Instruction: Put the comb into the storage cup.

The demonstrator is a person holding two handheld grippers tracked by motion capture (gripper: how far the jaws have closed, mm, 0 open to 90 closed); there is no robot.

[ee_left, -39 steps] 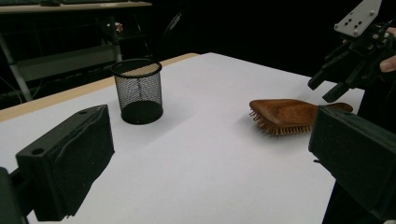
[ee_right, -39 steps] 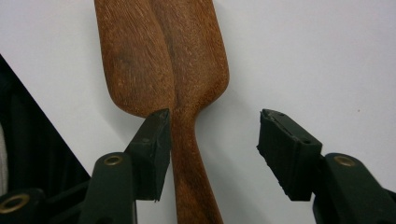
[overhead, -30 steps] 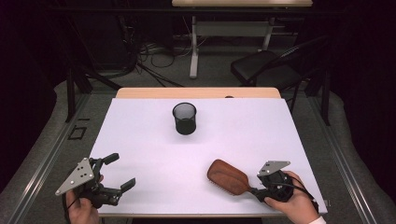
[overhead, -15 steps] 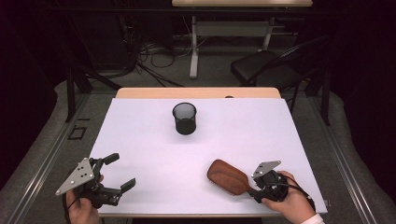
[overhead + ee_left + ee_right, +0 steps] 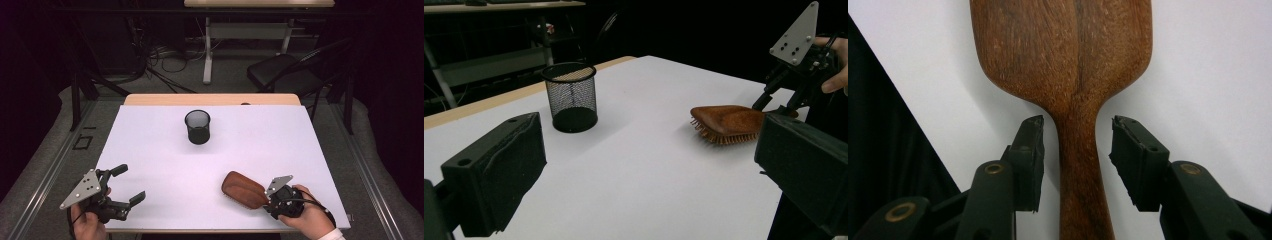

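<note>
At the near edge of the white surface [image 5: 165, 185], the left tongs [image 5: 124, 187] sit at the front left corner with their jaws spread wide and nothing between them. At the front right, the right tongs [image 5: 1077, 145] straddle the handle of the brown wooden paddle hairbrush [image 5: 1068, 75]; in the right gripper view the jaws stand spread, one on each side of the narrow handle, with a visible gap on both sides, so they do not yet pinch it. The hairbrush lies bristles down on the surface, its broad head pointing away from the right tongs toward the middle. Farther back, well apart from the brush, a black wire-mesh cylindrical pen cup [image 5: 198, 127] stands upright near the centre rear of the surface.
</note>
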